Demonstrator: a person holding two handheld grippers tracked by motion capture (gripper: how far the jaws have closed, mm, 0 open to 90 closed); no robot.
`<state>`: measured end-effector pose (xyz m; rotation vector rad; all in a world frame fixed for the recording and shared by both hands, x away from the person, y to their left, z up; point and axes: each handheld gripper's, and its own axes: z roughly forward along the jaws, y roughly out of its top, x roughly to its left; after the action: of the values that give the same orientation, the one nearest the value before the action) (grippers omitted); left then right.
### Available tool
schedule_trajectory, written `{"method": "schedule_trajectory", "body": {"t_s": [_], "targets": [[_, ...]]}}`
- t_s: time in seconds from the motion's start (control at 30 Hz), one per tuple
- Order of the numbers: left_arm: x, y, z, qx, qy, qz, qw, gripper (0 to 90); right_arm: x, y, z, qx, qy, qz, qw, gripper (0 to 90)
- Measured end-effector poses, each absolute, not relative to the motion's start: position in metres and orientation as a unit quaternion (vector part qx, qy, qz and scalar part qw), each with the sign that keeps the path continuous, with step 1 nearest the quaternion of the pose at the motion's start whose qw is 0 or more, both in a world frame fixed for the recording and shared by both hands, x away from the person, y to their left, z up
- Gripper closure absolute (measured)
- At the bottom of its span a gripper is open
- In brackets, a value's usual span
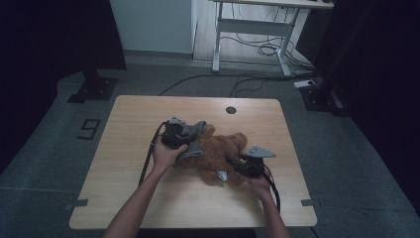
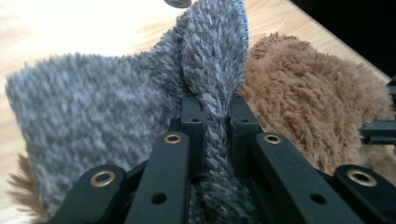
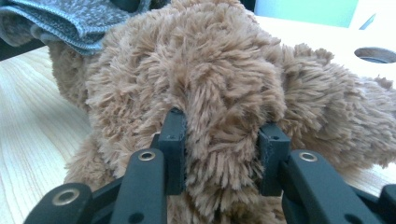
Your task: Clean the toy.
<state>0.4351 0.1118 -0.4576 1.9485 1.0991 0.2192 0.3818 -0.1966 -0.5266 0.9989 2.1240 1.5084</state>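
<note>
Left gripper view showed my left claw (image 2: 215,116) pinching soft grey cloth (image 2: 93,107); right claw (image 3: 223,154) squeezed the light plush bear (image 3: 210,79).

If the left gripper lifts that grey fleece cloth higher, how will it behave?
The grey fleece cloth will probably drape limply: it already folds and bunches where the left gripper pinches it. It looks light. Its fuzzy pile likely resists slipping, though it may drag on the brown plush toy.

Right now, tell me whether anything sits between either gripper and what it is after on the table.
Nothing visible does. The left gripper is already pinched shut on a fold of the grey fleece cloth, and the right gripper already squeezes the brown plush toy.
</note>
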Motion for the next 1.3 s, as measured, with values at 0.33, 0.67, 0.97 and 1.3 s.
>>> {"method": "schedule_trajectory", "body": {"t_s": [0.33,0.67,0.97,1.3], "targets": [[0.400,0.124,-0.473,0.775,0.424,0.102,0.457,80.9,0.370,-0.197,-0.527,0.346,0.755,0.535,0.153,59.1],[0.379,0.125,-0.487,0.770,0.410,0.121,0.473,81.3,0.364,-0.208,-0.516,0.355,0.741,0.556,0.128,32.0],[0.372,0.126,-0.489,0.765,0.411,0.120,0.481,81.3,0.382,-0.194,-0.520,0.381,0.737,0.552,0.080,32.4],[0.360,0.125,-0.461,0.762,0.405,0.109,0.493,80.3,0.368,-0.196,-0.526,0.350,0.763,0.535,0.095,57.2]]}}
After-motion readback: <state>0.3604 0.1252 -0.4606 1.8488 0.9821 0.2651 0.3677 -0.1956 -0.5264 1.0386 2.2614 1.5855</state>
